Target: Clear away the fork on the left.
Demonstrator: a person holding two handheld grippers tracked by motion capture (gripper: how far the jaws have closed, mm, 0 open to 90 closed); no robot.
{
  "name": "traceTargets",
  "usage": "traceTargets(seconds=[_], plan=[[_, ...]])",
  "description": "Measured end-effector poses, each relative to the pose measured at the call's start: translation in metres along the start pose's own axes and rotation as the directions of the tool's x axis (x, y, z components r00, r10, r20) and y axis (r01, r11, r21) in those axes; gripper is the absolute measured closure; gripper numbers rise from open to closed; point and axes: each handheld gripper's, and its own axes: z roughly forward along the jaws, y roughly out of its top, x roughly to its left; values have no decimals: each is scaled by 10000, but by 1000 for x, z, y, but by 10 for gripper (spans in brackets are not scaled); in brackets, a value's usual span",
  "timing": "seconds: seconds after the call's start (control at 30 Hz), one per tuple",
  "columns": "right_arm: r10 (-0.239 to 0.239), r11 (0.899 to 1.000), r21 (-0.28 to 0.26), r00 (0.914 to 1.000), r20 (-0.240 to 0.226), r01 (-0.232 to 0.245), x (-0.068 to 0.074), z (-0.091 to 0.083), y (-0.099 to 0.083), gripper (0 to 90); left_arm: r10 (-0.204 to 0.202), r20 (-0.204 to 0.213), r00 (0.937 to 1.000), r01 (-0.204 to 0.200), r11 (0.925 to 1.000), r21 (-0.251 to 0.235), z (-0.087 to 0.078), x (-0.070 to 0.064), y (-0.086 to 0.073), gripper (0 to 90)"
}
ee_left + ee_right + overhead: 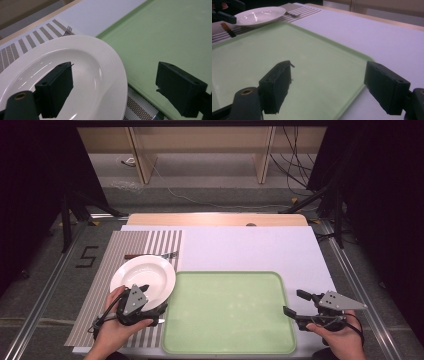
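A white deep plate (142,274) rests on a striped placemat (100,285) at the left, and its right rim overlaps the edge of a light green tray (227,312). My left gripper (152,297) is open at the plate's near rim. In the left gripper view the plate (75,75) has one jaw above its bowl while the other jaw hangs over the tray (170,37), so the rim sits between them untouched. My right gripper (293,302) is open at the tray's right edge. The right gripper view has one jaw over the tray (287,45) and one beyond its rim.
A fork (155,255) with a brown handle lies on the placemat behind the plate. Another brown-handled piece of cutlery (228,29) lies on the placemat beside the tray's left edge. A white sheet (250,247) covers the table beyond the tray.
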Motion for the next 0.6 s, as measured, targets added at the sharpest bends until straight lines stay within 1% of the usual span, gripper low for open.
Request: traceTargets(seconds=[0.2, 0.23, 0.27, 0.33, 0.37, 0.4, 0.43, 0.47, 0.5, 0.53, 0.6], plan=[[14, 10000, -17, 10000, -4, -14, 1, 0, 0, 228, 8, 4, 10000, -8, 10000, -13, -1, 0, 0, 138], [12, 10000, -10, 10000, 1, -12, 1, 0, 0, 228, 111, -29, 9999, -111, 9999, -39, 0, 0, 0, 140], [9, 10000, -15, 10000, 23, -9, 0, 0, 0, 228, -25, 28, 10000, 25, 10000, 63, 0, -1, 0, 144], [34, 10000, 0, 10000, 38, -34, 0, 0, 0, 228, -140, 58, 9999, 139, 9997, 180, 1, -1, 2, 155], [90, 10000, -36, 10000, 43, -90, 0, 0, 0, 228, -225, 67, 9997, 223, 9994, 280, 1, -1, 4, 193], [90, 10000, -36, 10000, 43, -90, 0, 0, 0, 228, -263, 45, 9996, 261, 9987, 438, 2, -1, 6, 193], [90, 10000, -15, 9999, 56, -90, 0, 0, 0, 228, -308, 18, 9995, 306, 9979, 568, 3, -2, 9, 218], [81, 10000, 10, 10000, 30, -82, 0, 1, 1, 228, -339, 71, 9994, 331, 9949, 950, 6, -2, 15, 275], [81, 10000, 10, 10000, 30, -82, 0, 1, 1, 228, -339, 71, 9994, 331, 9949, 950, 6, -2, 15, 304], [71, 10000, 8, 10000, 23, -71, 1, 2, 1, 228, -449, 83, 9990, 438, 9938, 1021, 8, -1, 18, 346], [48, 10000, 21, 10000, 10, -48, 1, 2, 1, 228, -474, 126, 9988, 456, 9922, 1163, 11, 1, 25, 423]])
